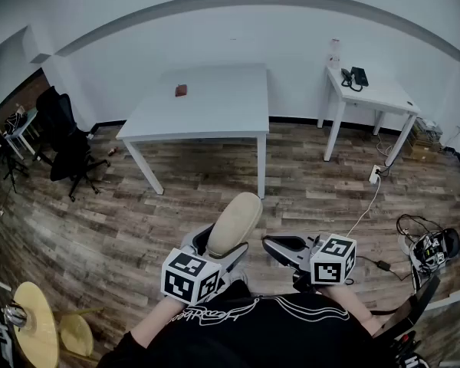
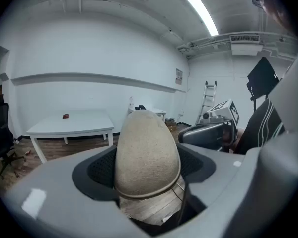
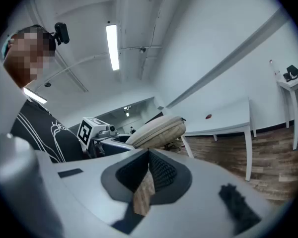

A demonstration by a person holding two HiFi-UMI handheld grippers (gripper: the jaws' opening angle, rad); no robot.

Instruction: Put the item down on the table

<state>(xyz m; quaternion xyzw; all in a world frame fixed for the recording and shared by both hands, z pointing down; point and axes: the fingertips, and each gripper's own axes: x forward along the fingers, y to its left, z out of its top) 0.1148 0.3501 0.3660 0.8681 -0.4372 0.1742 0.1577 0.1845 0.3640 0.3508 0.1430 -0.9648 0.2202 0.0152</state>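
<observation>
A beige oval zip pouch (image 1: 234, 225) stands up between the jaws of my left gripper (image 1: 221, 250), which is shut on its lower part. In the left gripper view the pouch (image 2: 146, 152) fills the middle and hides the jaw gap. My right gripper (image 1: 276, 245) hangs just right of it, close to my body, with its jaws together and nothing in them. In the right gripper view the gripper (image 3: 149, 175) shows only a thin sliver of floor between its pads, and the pouch (image 3: 159, 130) lies to its left. The white table (image 1: 207, 106) stands well ahead across the wooden floor.
A small reddish-brown thing (image 1: 182, 90) lies on the white table. A second white table (image 1: 383, 94) at the right carries black devices (image 1: 354, 76). Black office chairs (image 1: 69, 140) stand at the left, yellow round stools (image 1: 38, 332) near my left side, cables (image 1: 425, 248) at the right.
</observation>
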